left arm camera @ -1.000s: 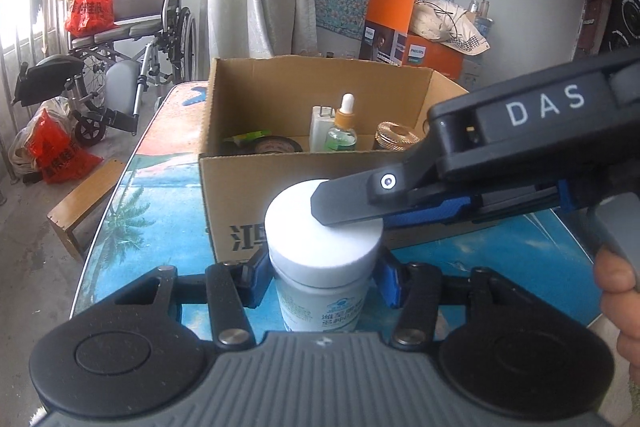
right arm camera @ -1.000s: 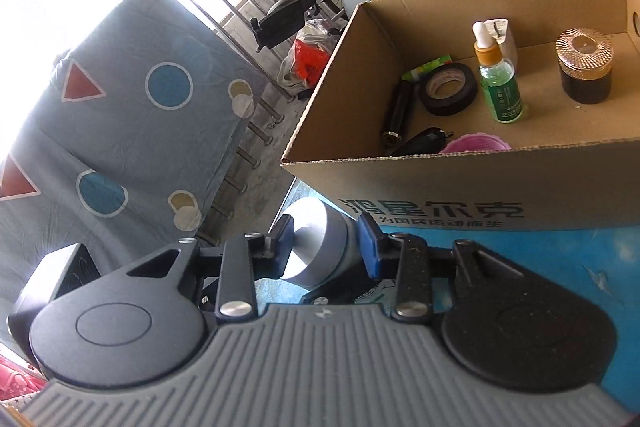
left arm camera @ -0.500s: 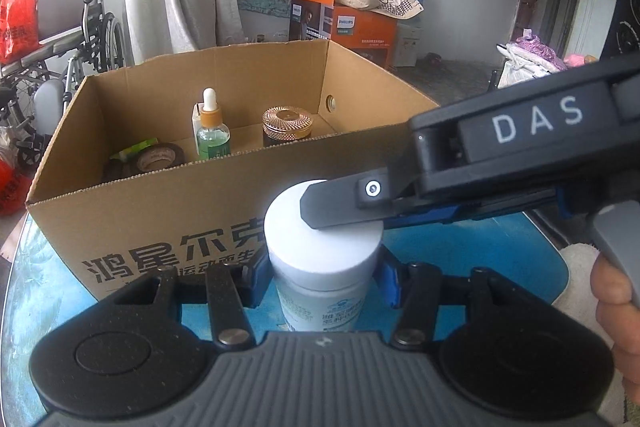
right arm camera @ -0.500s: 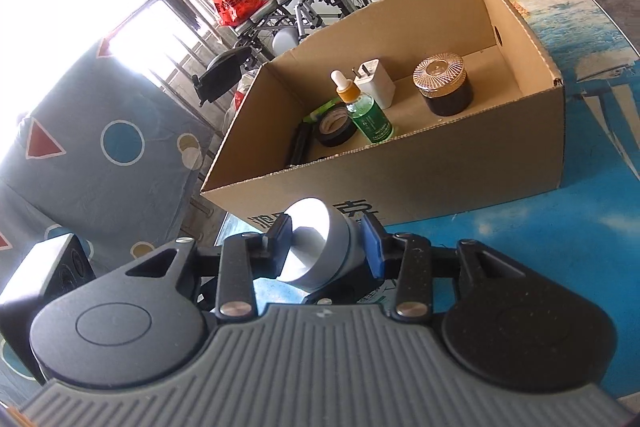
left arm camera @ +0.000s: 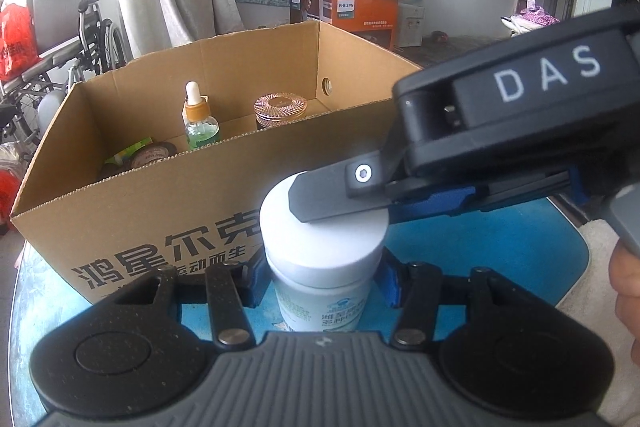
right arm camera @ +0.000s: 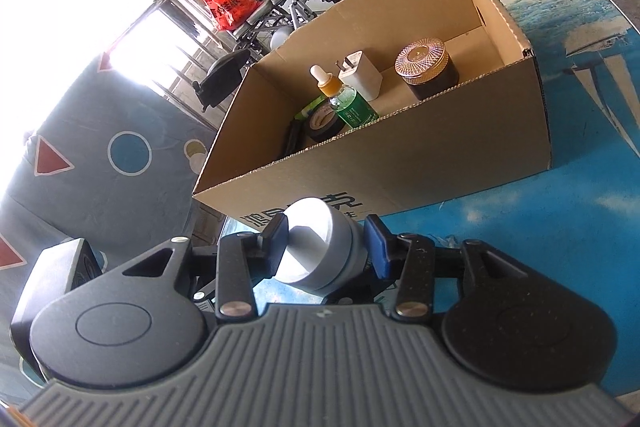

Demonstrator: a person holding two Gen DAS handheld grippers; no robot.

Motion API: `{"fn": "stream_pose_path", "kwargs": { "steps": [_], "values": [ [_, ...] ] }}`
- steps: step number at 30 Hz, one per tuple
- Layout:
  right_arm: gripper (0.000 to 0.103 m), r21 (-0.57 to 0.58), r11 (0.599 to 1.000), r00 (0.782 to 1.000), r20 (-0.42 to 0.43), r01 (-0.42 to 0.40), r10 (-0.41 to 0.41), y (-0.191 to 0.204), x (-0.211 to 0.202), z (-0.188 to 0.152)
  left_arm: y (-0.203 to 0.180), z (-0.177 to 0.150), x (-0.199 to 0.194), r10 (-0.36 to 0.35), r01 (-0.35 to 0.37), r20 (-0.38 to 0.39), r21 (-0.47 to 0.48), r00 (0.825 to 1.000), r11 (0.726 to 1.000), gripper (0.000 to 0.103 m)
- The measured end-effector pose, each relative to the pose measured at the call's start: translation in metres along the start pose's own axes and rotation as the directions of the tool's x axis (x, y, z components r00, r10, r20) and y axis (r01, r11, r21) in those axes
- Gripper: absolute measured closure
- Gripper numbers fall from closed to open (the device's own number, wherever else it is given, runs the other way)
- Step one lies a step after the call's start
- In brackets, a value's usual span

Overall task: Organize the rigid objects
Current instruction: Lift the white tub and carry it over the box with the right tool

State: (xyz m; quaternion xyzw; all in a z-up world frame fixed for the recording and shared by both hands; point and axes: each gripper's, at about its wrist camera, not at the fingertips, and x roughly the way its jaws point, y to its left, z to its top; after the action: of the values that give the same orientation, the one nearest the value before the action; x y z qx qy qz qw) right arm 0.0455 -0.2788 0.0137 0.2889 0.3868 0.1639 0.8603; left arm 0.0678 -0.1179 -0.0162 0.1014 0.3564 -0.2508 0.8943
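Right now the white-lidded jar sits upright on the blue table, just in front of the cardboard box — left gripper clamped on its body. Right gripper straddles the lid, jaws opening — pads look just clear of it.

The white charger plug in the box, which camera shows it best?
The right wrist view. There the white charger plug stands in plain sight inside the cardboard box, behind the green dropper bottle. In the left wrist view that bottle hides it.
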Motion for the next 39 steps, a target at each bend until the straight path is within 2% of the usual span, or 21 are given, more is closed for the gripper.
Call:
{"fn": "stream_pose_path", "kwargs": {
  "steps": [10, 20, 27, 33, 39],
  "values": [
    [0.061, -0.042, 0.999, 0.999, 0.035, -0.025, 0.027, 0.016, -0.017, -0.003, -0.008, 0.002, -0.027, 0.035, -0.036, 0.063, 0.014, 0.997, 0.999, 0.049],
    [0.061, -0.109, 0.991, 0.990, 0.114, -0.076, 0.088, 0.044, -0.050, 0.000, -0.013, 0.019, -0.063, 0.083, -0.091, 0.166, 0.040, 0.983, 0.995, 0.049],
    [0.060, -0.183, 0.978, 0.970, 0.199, -0.105, 0.142, 0.071, -0.080, 0.014, -0.013, 0.045, -0.087, 0.096, -0.116, 0.272, 0.057, 0.957, 0.992, 0.049],
    [0.058, -0.211, 0.972, 0.947, 0.278, -0.102, 0.160, 0.081, -0.101, 0.024, -0.014, 0.064, -0.092, 0.073, -0.106, 0.330, 0.082, 0.941, 0.991, 0.049],
    [0.056, -0.212, 0.974, 0.933, 0.329, -0.081, 0.149, 0.080, -0.107, 0.031, -0.012, 0.071, -0.083, 0.036, -0.068, 0.343, 0.084, 0.939, 0.994, 0.049]
  ]
}}
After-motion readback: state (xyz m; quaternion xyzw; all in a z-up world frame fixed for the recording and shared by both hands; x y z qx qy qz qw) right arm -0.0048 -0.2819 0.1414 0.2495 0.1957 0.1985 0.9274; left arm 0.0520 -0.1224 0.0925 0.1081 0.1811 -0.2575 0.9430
